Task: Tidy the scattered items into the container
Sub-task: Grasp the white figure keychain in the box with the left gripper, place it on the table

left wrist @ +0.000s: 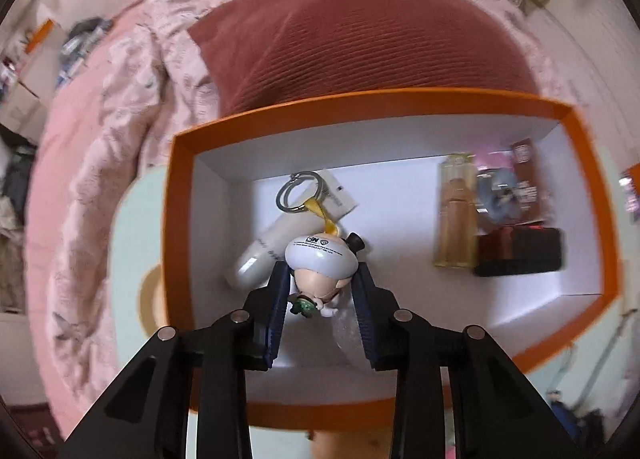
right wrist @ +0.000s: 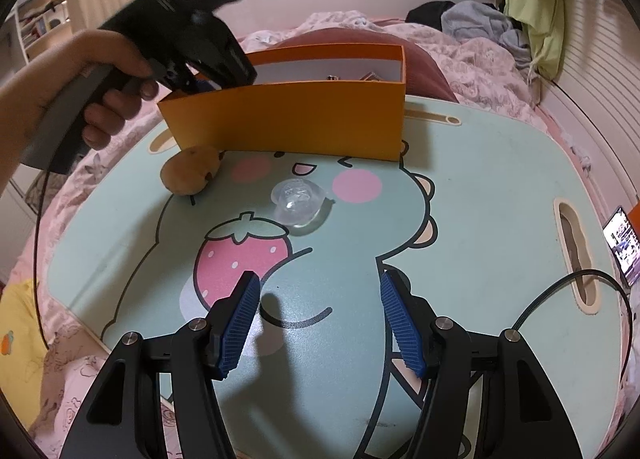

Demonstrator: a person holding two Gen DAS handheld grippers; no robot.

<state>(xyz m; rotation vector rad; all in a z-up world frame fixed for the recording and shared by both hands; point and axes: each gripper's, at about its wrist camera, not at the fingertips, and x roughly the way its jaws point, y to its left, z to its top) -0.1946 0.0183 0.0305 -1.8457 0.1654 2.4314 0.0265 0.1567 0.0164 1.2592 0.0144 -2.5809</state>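
Keychain figure (left wrist: 320, 263) hangs in my left gripper (left wrist: 320, 279), jaws clenched on it inside the orange box (left wrist: 576, 147), so I judge release comes next, then my right gripper (right wrist: 318, 291), jaws apart, takes the clear cup (right wrist: 298, 205) on the table (right wrist: 480, 219).

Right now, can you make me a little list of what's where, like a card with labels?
left tongs: closed on the toy keychain, over the orange box
right tongs: open, empty, above the cartoon table
inside box: white tube, yellow bottle, dark box
still outside: clear plastic cup, brown plush
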